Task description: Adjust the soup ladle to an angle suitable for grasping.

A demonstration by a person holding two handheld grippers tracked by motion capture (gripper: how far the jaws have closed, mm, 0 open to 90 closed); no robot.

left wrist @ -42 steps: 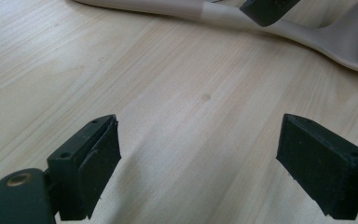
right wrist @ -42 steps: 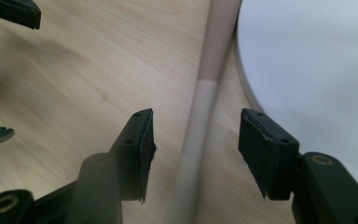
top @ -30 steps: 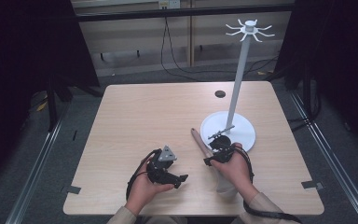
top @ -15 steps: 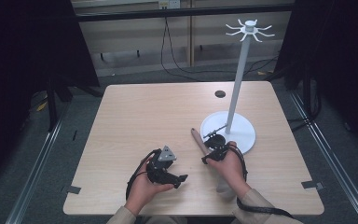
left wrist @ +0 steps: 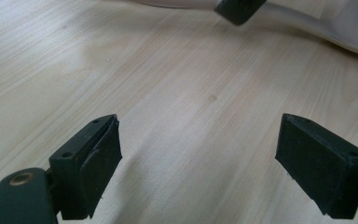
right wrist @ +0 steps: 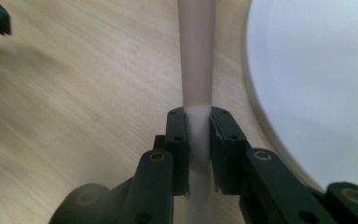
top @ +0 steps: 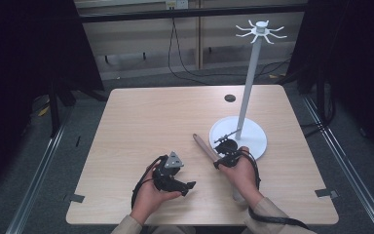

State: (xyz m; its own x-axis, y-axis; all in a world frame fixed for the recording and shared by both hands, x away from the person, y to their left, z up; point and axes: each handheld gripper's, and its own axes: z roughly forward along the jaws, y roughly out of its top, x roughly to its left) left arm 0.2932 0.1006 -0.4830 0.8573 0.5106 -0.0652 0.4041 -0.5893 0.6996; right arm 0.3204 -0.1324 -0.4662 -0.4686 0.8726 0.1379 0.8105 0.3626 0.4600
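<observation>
The wooden tabletop carries a white stand whose round base sits toward the right edge, a thin pole rising from it to a crown of hooks. A small dark disc lies near the far edge. A pinkish utensil handle lies just left of the base, slanting toward the near edge. The right gripper has just been closing, and its jaws now clamp that handle between the pads, the base's rim just beside them. The left gripper rests near the near edge, left of the right one, jaws spread wide over bare wood with nothing between them.
</observation>
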